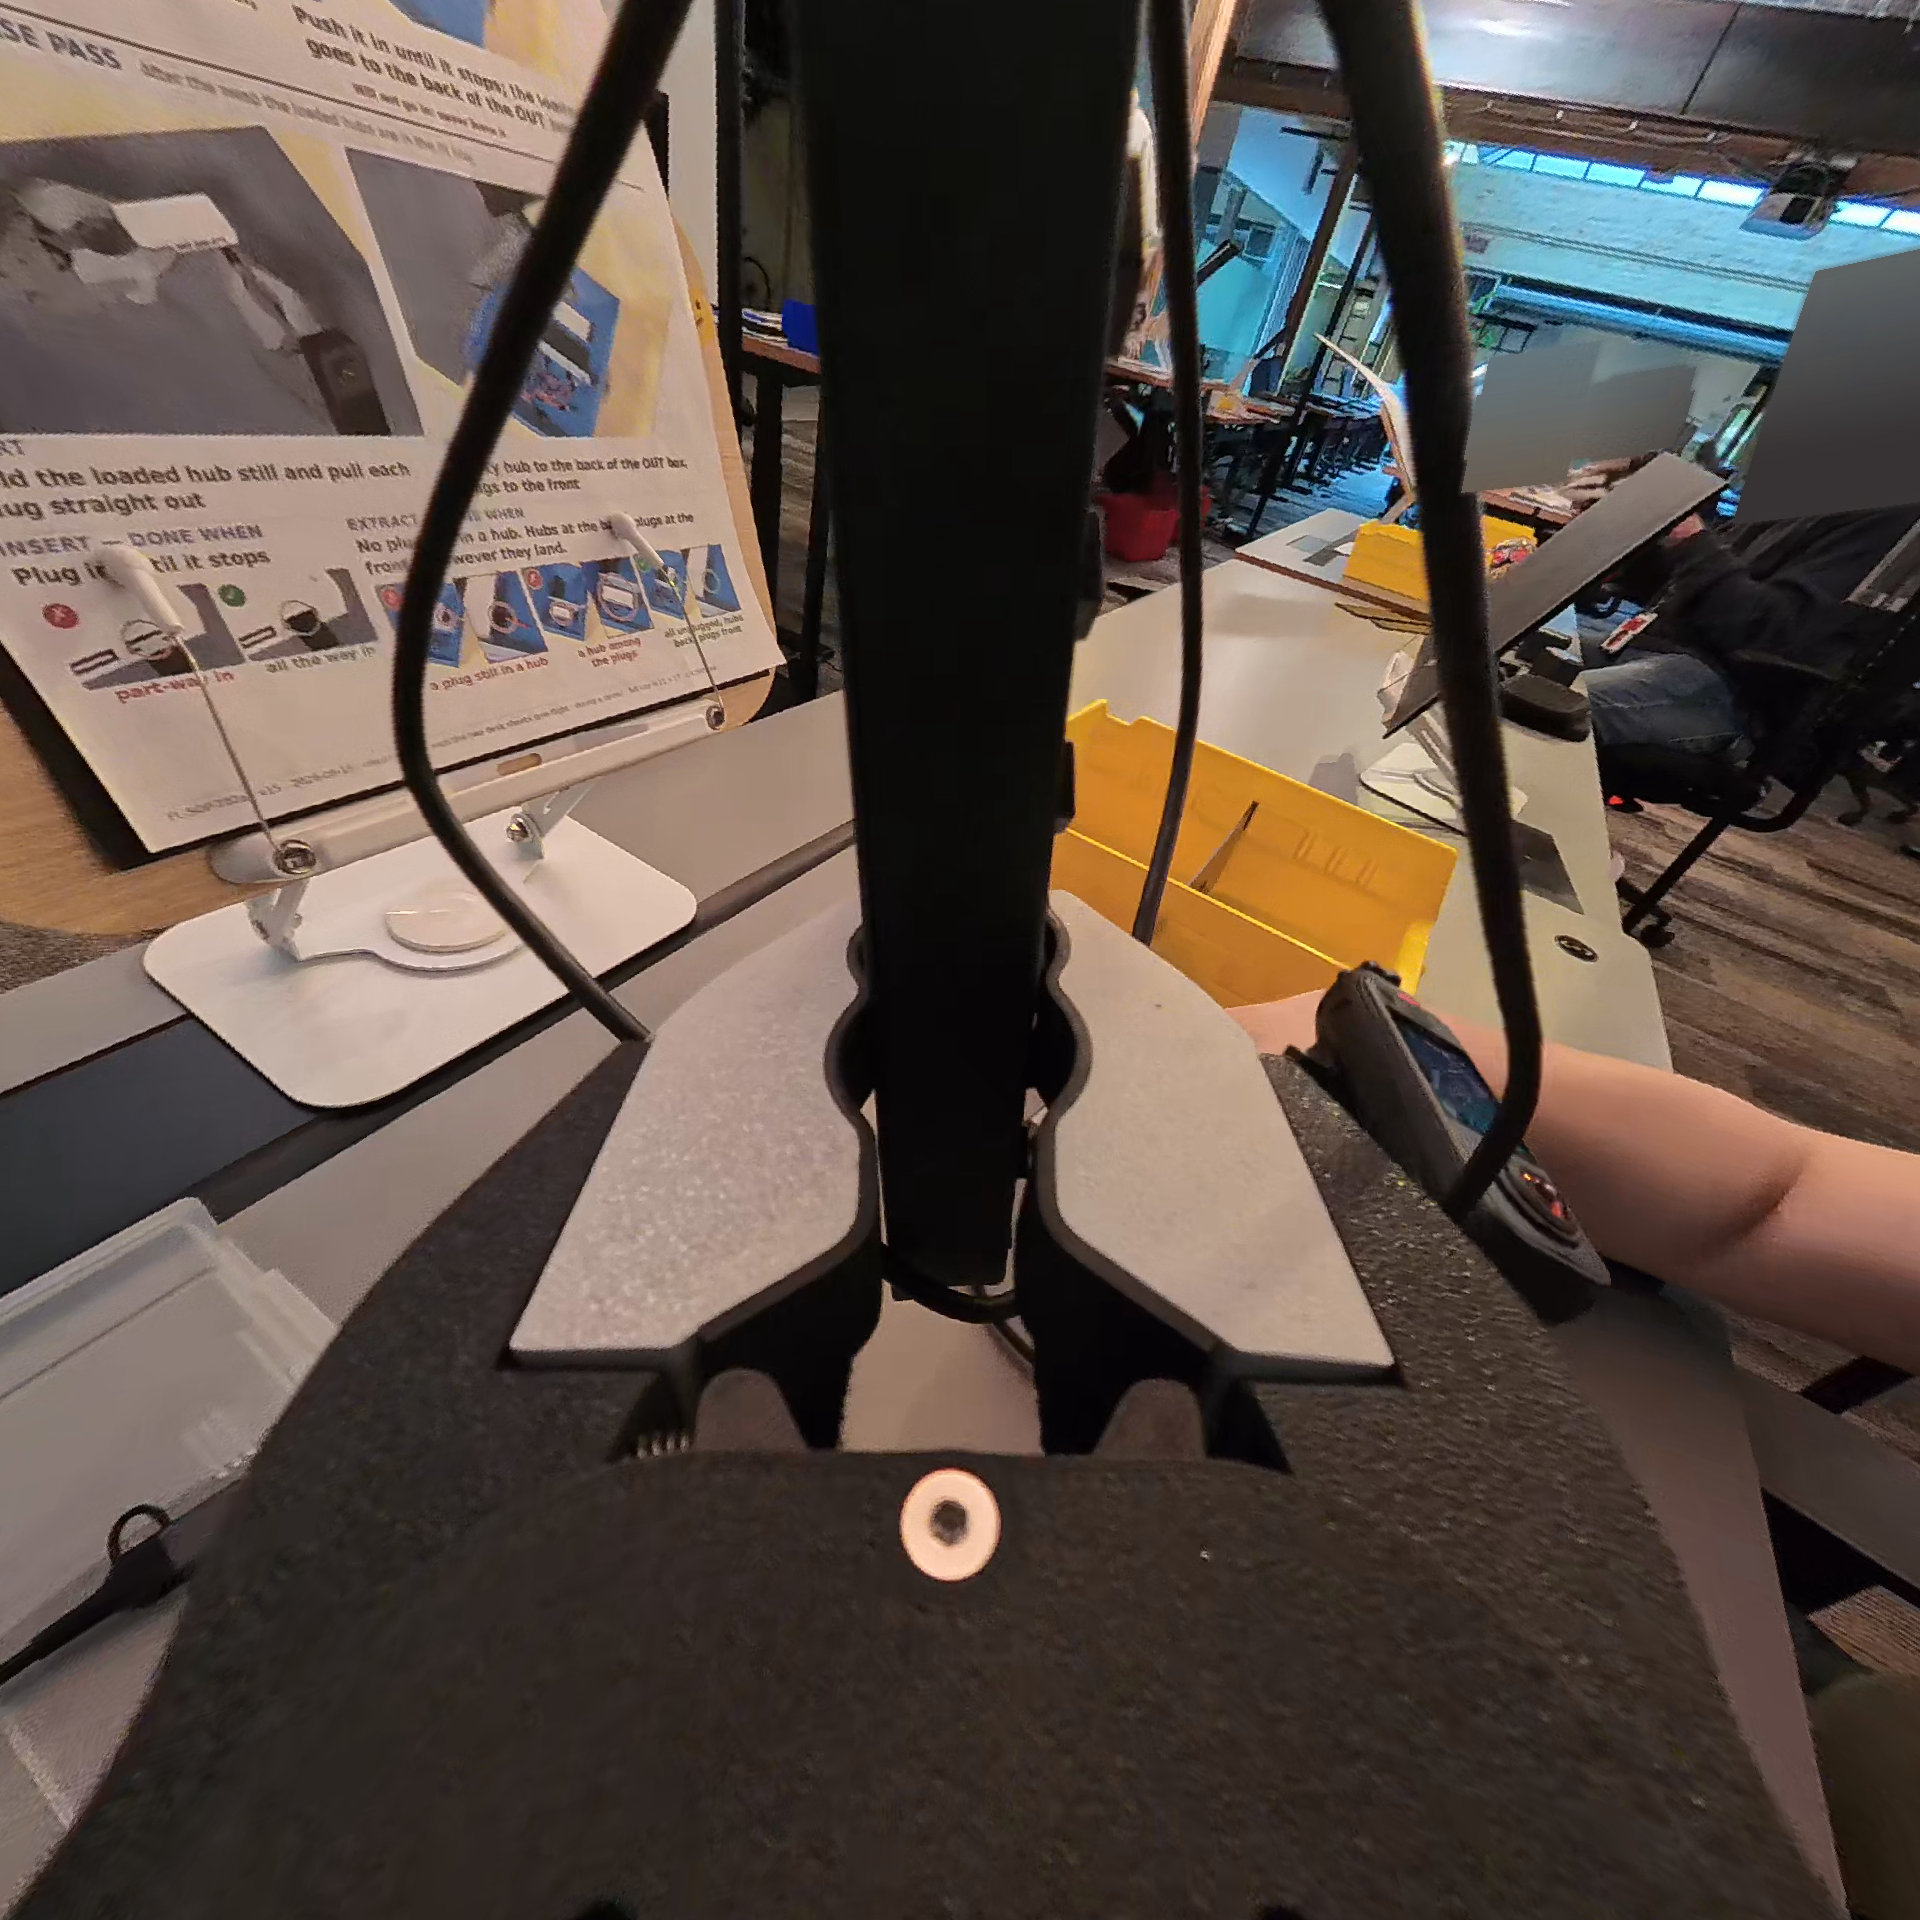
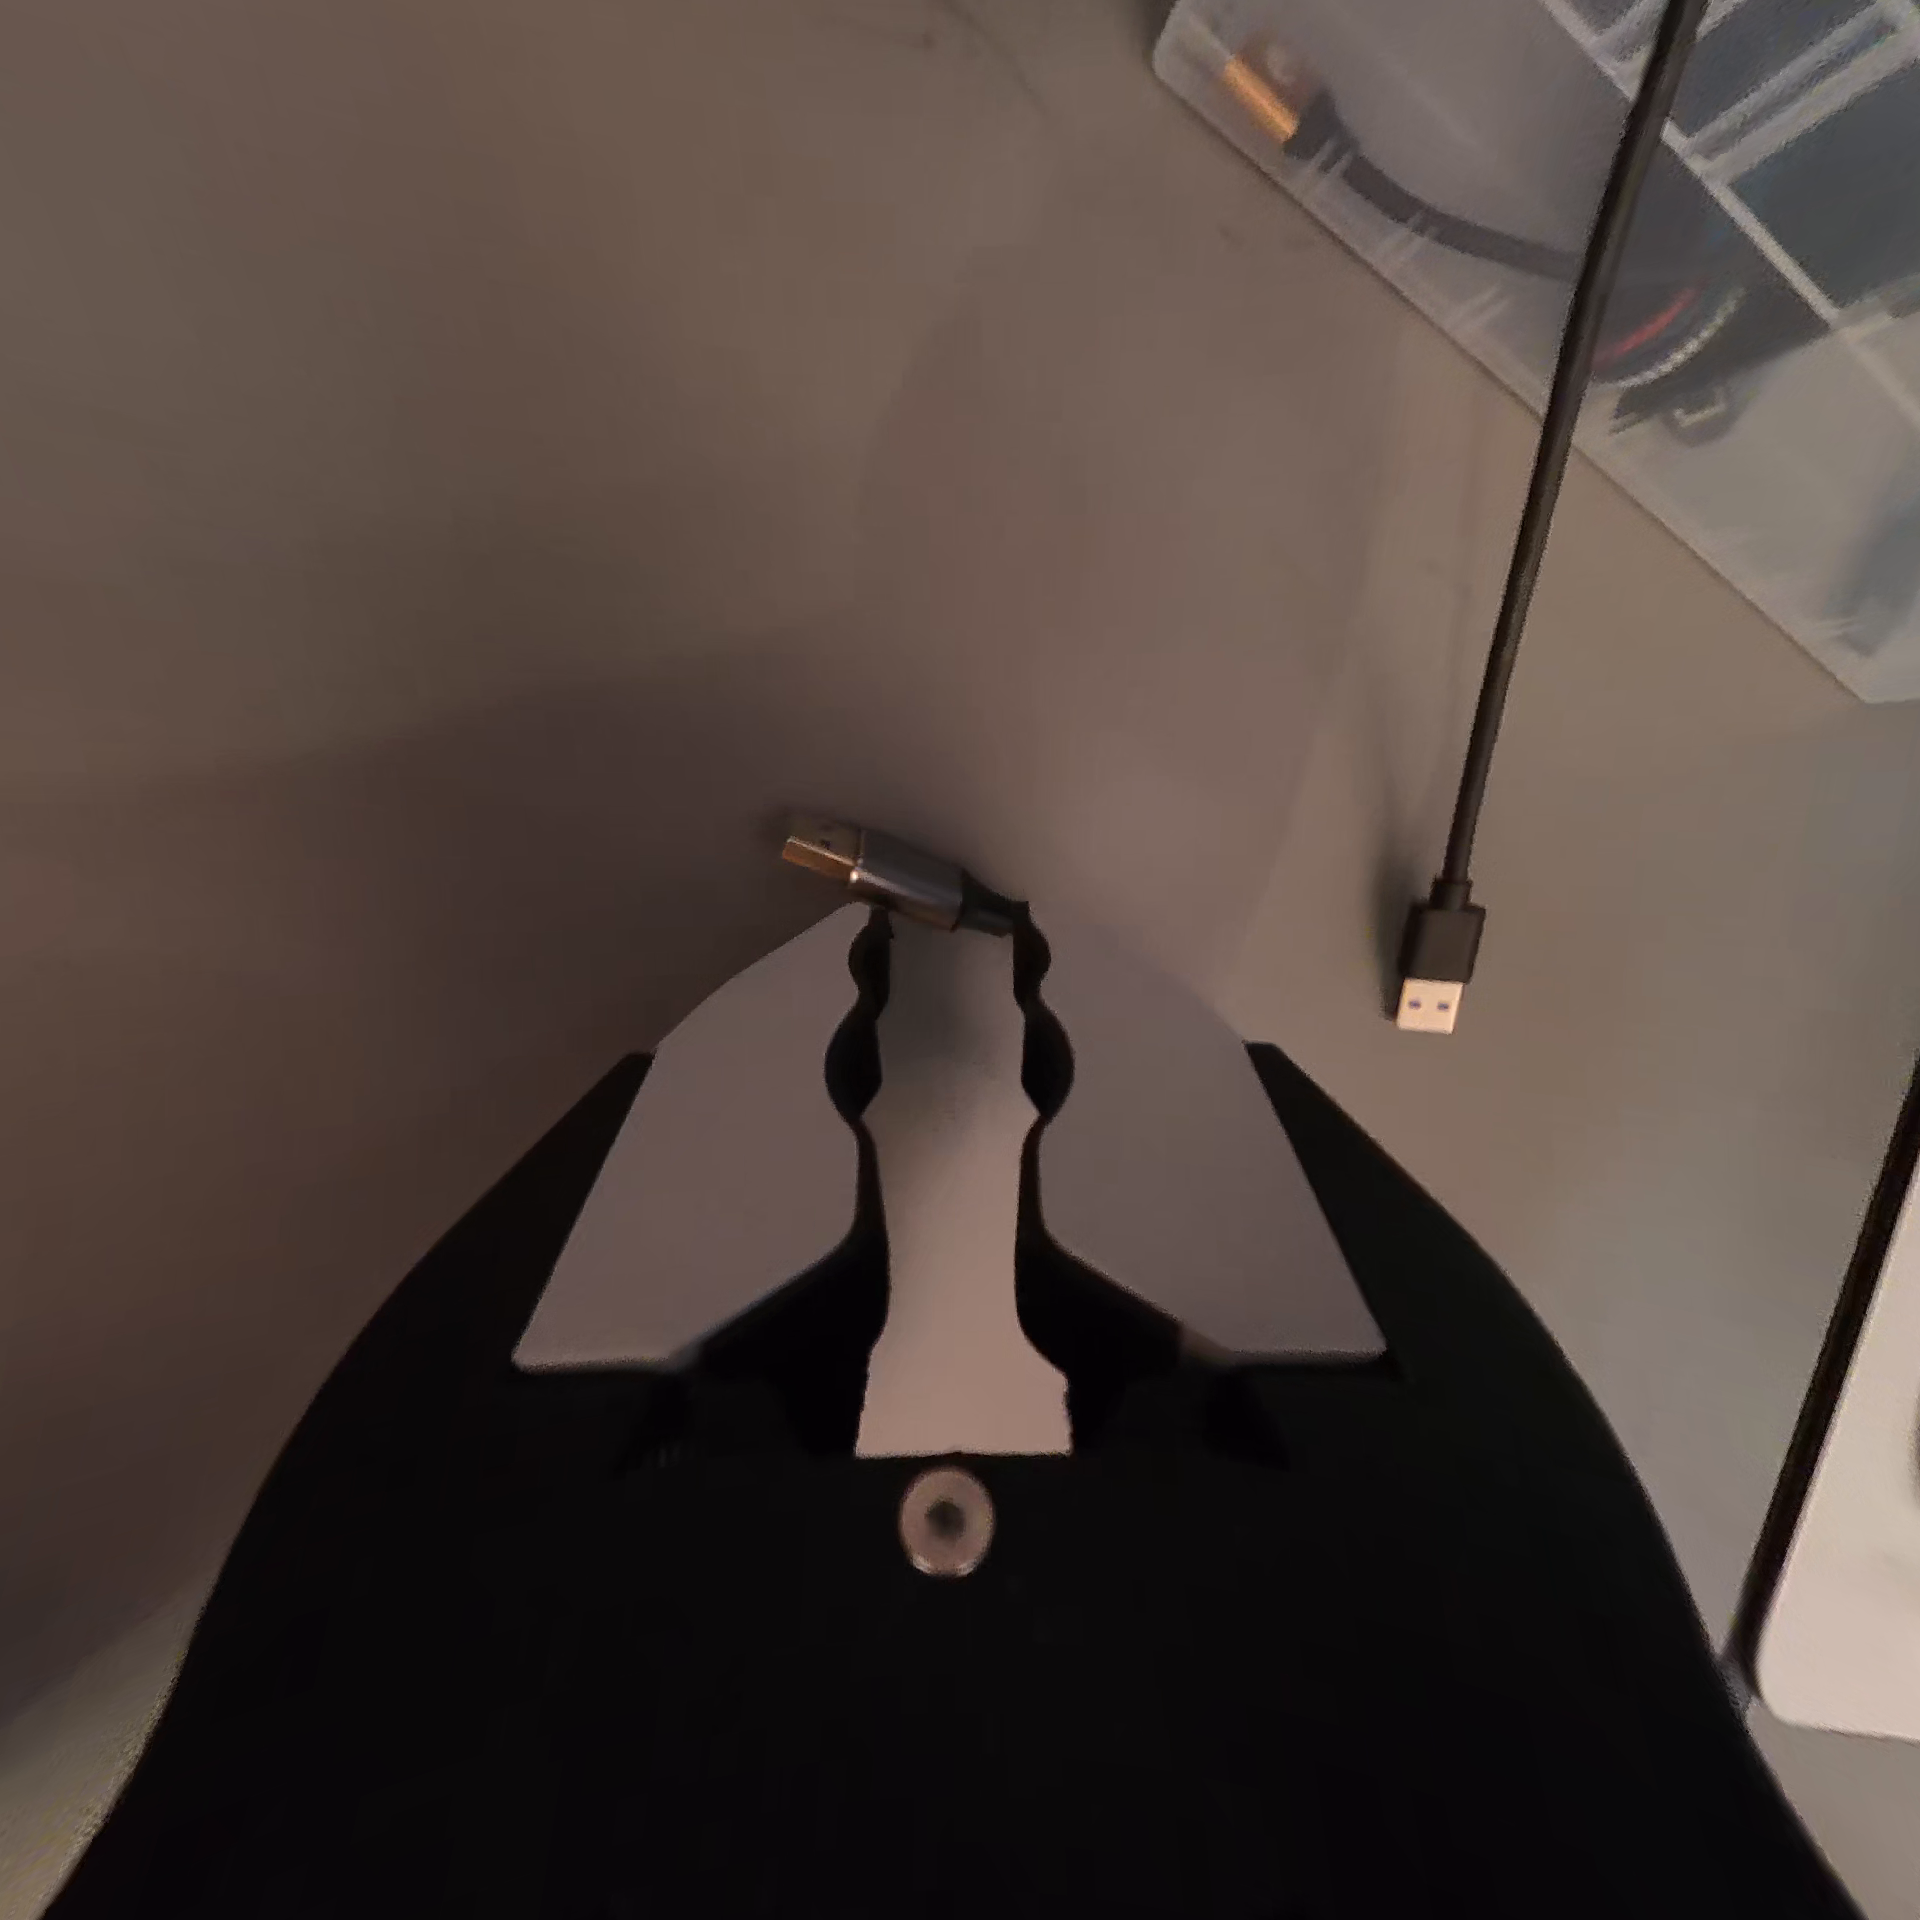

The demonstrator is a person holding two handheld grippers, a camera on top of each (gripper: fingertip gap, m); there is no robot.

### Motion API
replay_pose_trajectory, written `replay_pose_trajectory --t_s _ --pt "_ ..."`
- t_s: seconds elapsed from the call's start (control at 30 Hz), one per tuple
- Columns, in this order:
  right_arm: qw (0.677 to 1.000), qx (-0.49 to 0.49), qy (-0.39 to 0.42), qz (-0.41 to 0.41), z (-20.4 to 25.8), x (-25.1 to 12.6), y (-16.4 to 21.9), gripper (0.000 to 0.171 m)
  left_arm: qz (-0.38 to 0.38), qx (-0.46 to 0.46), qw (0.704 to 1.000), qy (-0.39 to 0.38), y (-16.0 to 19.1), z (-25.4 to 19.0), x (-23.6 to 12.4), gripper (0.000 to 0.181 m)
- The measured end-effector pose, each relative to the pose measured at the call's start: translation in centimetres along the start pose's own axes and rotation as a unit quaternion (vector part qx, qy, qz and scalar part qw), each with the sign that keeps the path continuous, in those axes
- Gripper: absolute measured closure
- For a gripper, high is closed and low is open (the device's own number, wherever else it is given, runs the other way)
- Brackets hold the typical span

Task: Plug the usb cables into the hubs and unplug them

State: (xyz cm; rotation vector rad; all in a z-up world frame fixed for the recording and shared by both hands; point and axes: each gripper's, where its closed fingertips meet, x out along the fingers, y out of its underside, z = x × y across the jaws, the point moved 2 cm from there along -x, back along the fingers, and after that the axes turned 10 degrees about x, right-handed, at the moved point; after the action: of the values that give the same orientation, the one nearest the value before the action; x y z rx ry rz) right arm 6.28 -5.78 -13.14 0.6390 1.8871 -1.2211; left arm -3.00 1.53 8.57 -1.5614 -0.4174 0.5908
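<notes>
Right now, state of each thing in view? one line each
left gripper: shut on the black hub.
black hub: held upright between the fingers, cables hanging from its upper end.
right gripper: fingers slightly apart, holding the grey USB plug at the tips.
grey USB plug: unplugged, lying across the fingertips.
black USB plug: unplugged, loose on the table.
yellow bin: open-topped; a cable runs into it.

Left gripper (image 1: 951, 1029): black, grainy-textured body; two pale grey fingers (image 1: 717, 1174) with wavy, scalloped black inner edges; one round silver screw (image 1: 949, 1524) centred behind them. Right gripper (image 2: 951, 925): same build, same grey fingers (image 2: 717, 1164), same screw (image 2: 945, 1545). Forearm (image 1: 1714, 1216) bare, wearing a black wrist device (image 1: 1455, 1132) with a small screen.
</notes>
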Motion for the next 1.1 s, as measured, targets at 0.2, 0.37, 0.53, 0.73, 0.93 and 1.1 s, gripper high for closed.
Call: replay_pose_trajectory --t_s 0.2,0.37,0.53,0.73,0.93,1.1 --pt "0.999 -0.030 0.014 -0.013 -0.1 1.4 -1.1 0.146 0.004 0.003 1.000 0.002 0.1 -0.2 0.2 0.155" --pt "0.998 -0.033 0.022 -0.040 -0.9 2.0 -1.7 0.145 0.004 0.001 1.000 0.005 0.2 -0.2 0.4 0.155" --pt "0.997 -0.059 0.032 -0.032 -1.7 2.6 -2.4 0.145 0.007 -0.006 1.000 0.010 0.5 -0.2 0.7 0.155" --pt "0.999 -0.017 -0.004 -0.043 -1.8 3.7 -3.4 0.152 0.005 -0.010 1.000 0.015 0.6 -0.1 0.8 0.155" --pt "0.999 -0.014 0.013 -0.049 -2.4 3.6 -3.2 0.147 -0.001 -0.011 1.000 0.015 0.5 0.1 0.5 0.155" --pt "0.999 0.027 -0.011 -0.045 -2.4 3.6 -2.9 0.152 -0.010 -0.006 1.000 0.018 0.2 -0.1 0.3 0.156"
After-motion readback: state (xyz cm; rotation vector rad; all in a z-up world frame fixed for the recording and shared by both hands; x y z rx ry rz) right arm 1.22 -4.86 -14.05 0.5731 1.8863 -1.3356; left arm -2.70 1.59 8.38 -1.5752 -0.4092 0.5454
